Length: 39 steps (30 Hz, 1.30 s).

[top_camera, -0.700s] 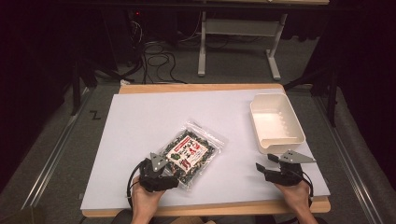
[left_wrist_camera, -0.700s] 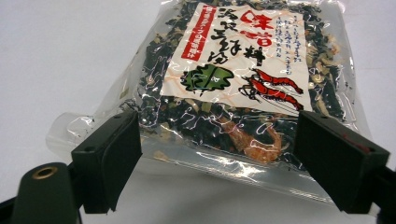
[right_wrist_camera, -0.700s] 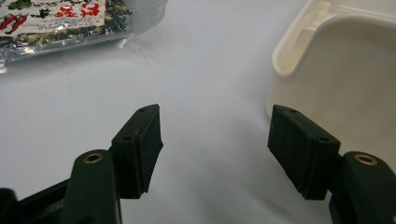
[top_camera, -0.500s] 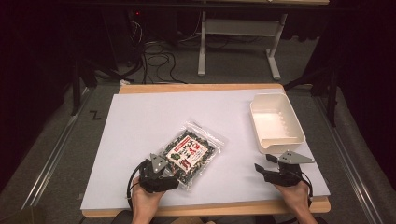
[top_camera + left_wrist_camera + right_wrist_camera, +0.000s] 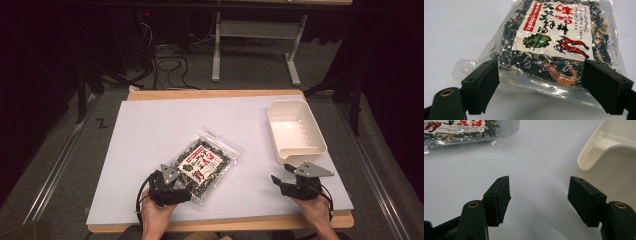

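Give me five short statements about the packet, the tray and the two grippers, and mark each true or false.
1. The left gripper is open, with the near end of the clear food packet between its jaws. True.
2. The packet lies inside the white tray. False: it lies on the white table surface, to the left of the tray.
3. The tray holds nothing. True.
4. The right gripper is shut on the tray's rim. False: it is open over bare table, with the tray ahead to its right.
5. The packet's label shows red shrimp. True.
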Available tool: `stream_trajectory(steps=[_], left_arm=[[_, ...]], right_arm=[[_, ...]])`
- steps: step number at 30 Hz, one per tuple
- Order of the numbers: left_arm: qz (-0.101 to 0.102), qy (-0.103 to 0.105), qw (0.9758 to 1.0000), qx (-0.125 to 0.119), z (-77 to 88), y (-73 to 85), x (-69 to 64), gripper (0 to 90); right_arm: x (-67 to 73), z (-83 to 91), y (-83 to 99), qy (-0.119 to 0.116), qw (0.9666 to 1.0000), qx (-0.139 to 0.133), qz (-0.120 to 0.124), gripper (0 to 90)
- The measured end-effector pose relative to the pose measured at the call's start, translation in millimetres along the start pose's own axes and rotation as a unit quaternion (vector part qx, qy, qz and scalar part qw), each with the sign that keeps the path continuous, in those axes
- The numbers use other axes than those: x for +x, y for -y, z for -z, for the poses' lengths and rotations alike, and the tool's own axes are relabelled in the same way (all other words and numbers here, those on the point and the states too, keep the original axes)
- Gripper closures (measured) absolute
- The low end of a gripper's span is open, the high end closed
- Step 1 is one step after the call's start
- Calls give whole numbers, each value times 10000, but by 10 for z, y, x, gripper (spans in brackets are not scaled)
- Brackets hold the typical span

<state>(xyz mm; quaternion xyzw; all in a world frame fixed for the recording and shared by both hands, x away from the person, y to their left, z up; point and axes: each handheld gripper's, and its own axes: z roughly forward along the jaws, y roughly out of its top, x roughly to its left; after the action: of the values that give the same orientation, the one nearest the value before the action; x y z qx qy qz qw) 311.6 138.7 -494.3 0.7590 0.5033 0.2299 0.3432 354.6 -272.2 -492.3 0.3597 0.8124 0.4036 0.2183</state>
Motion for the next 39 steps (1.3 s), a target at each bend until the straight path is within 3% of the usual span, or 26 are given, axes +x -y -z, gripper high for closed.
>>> stream_trajectory(steps=[5,7,12,18,23,29,34,39], left_arm=[[46,37,10000,-3,-2,7,14,155],[52,33,10000,3,-6,3,16,155],[70,30,10000,-25,-4,8,19,156],[84,0,10000,-29,-17,1,22,156],[59,-13,10000,9,-42,-2,26,156],[27,-24,10000,28,-57,-8,20,157],[-28,-2,10000,48,-72,-9,16,157],[-77,-1,9999,78,-89,-17,-6,157]], right_arm=[[37,25,-92,-67,9999,87,-37,339],[60,6,-128,-205,9997,116,-92,334],[145,-114,-176,-397,9982,452,-54,344],[166,-199,-341,-626,9971,424,-74,337],[182,-413,-500,-560,9958,696,-206,351],[210,-635,-700,-590,9954,710,-268,374],[177,-817,-895,-641,9944,698,-463,411],[131,-1006,-1003,-660,9922,901,-563,420]])
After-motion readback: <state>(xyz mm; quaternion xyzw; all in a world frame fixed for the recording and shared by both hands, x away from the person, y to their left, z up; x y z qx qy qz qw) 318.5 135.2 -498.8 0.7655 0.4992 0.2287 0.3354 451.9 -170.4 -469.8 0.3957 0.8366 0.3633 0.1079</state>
